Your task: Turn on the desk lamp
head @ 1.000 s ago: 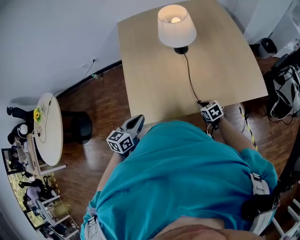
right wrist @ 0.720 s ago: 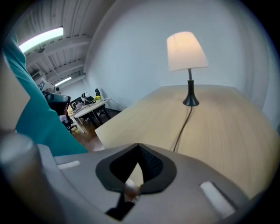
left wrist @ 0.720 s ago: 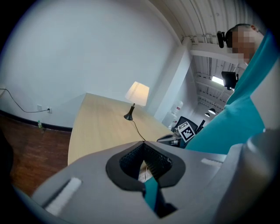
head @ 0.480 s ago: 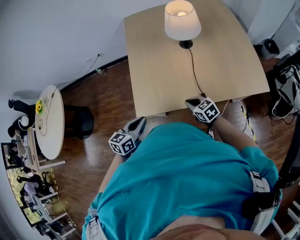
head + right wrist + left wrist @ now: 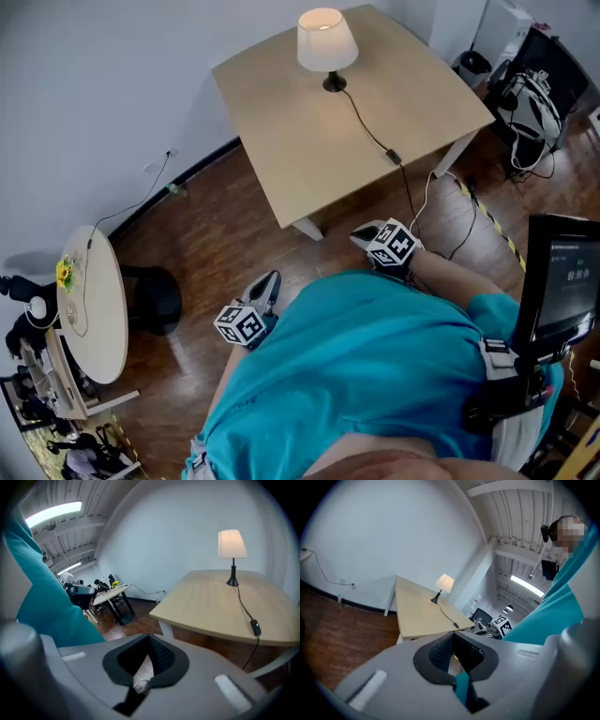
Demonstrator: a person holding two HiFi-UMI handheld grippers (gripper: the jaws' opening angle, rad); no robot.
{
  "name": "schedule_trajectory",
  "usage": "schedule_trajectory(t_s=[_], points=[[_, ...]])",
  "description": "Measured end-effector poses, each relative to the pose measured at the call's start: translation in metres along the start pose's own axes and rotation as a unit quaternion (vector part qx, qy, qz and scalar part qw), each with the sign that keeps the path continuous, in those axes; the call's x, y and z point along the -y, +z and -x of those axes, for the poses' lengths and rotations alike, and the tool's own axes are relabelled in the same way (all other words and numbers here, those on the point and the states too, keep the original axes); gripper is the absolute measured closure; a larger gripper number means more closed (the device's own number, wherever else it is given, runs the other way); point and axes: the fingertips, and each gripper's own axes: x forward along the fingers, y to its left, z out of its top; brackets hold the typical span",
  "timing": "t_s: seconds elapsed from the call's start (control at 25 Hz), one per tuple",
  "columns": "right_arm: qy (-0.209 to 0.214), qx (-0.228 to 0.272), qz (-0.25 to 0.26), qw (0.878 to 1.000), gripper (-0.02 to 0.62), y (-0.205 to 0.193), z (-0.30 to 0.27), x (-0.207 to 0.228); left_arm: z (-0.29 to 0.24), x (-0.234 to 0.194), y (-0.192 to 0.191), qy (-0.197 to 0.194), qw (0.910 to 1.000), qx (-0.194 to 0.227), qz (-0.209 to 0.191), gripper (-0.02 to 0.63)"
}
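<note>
The desk lamp (image 5: 326, 42) stands lit at the far side of the wooden table (image 5: 281, 122), its white shade glowing. Its black cord runs to an inline switch (image 5: 392, 156) near the table's front edge, then drops to the floor. Both grippers hang over the wood floor, well short of the table. My left gripper (image 5: 270, 281) is shut and holds nothing. My right gripper (image 5: 366, 234) is shut and empty too. The left gripper view shows the lamp (image 5: 444, 583) far off. The right gripper view shows the lamp (image 5: 232, 545) and switch (image 5: 255, 626) ahead.
A round white table (image 5: 89, 300) with a yellow flower stands at the left, a black stool (image 5: 155, 300) beside it. A monitor (image 5: 562, 291) is at my right. Bags and gear (image 5: 530, 103) lie past the table's right corner. Cables trail on the floor (image 5: 441, 225).
I have backed away from the table. My right gripper, at the cord switch by the table edge a second ago, now hangs clear over the floor. The lamp stays lit.
</note>
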Motion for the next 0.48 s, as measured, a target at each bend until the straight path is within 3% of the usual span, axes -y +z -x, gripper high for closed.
schedule_trajectory(t_s=[0.08, 0.2, 0.32, 0.48], points=[[-0.015, -0.013, 0.000, 1.000, 0.594, -0.006, 0.008, -0.032, 0.016, 0.008, -0.004, -0.028, 0.9994, -0.011, 0.017, 0.577], [-0.037, -0.021, -0.001, 0.999, 0.594, -0.020, 0.036, -0.073, 0.039, 0.036, -0.016, -0.067, 0.9974, -0.026, -0.002, 0.577], [-0.060, -0.023, -0.026, 0.998, 0.594, -0.036, 0.066, -0.101, 0.063, 0.072, -0.027, -0.084, 0.9954, -0.045, -0.005, 0.577], [-0.069, -0.023, -0.024, 0.997, 0.594, -0.059, 0.100, -0.128, 0.081, 0.114, -0.034, -0.091, 0.9952, -0.027, -0.021, 0.577]])
